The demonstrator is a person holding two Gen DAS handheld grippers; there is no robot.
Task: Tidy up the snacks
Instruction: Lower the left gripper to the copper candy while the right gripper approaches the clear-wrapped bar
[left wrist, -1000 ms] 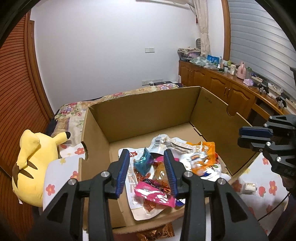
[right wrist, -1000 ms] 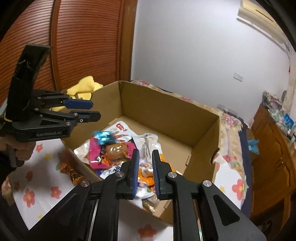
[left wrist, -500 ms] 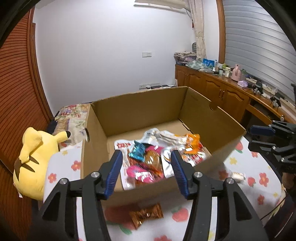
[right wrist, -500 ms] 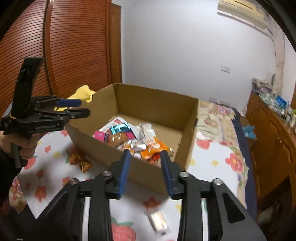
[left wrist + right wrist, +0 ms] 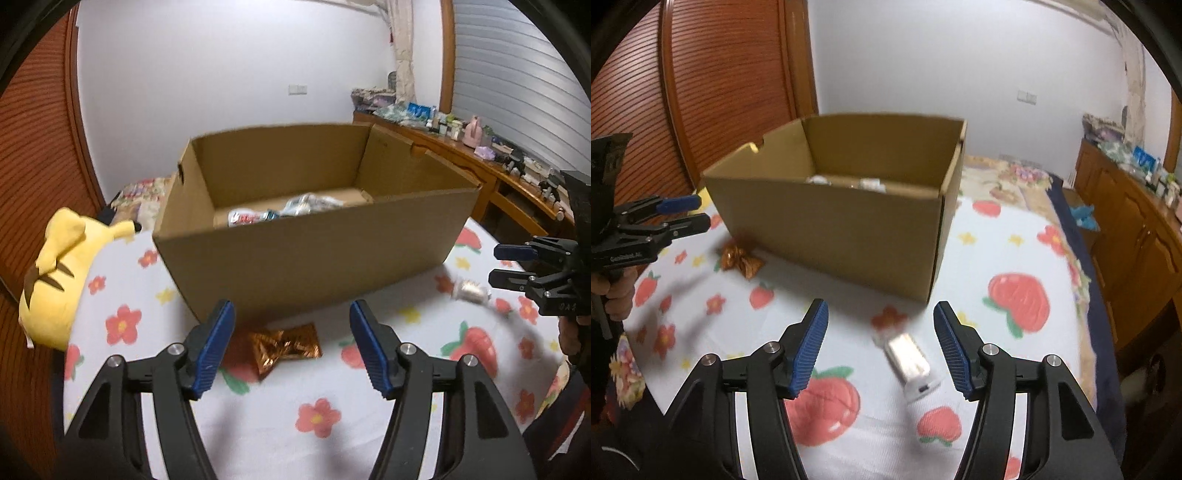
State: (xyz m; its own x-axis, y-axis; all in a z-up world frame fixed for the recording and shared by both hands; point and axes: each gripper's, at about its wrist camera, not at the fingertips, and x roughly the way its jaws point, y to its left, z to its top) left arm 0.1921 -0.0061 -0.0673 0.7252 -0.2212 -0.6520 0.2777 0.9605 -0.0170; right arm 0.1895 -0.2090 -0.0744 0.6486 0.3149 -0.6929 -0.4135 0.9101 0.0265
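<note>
An open cardboard box (image 5: 295, 254) (image 5: 849, 236) stands on the flowered sheet and holds several snack packets (image 5: 291, 210). A copper-brown snack packet (image 5: 282, 345) (image 5: 740, 258) lies on the sheet against the box's near side. My left gripper (image 5: 291, 347) is open and empty, low over that packet. A white-silver snack packet (image 5: 910, 360) (image 5: 471, 291) lies on the sheet by the box's right corner. My right gripper (image 5: 881, 347) is open and empty, with that packet between its fingers (image 5: 951, 350).
A yellow plush toy (image 5: 62, 273) lies at the left edge of the bed. Wooden cabinets (image 5: 1126, 221) with clutter on top run along the right. A wooden slatted door (image 5: 701, 92) stands behind the box.
Both grippers have pulled back from over the box, dropped low toward the sheet and opened wider. The box's inside is now mostly hidden behind its near wall.
</note>
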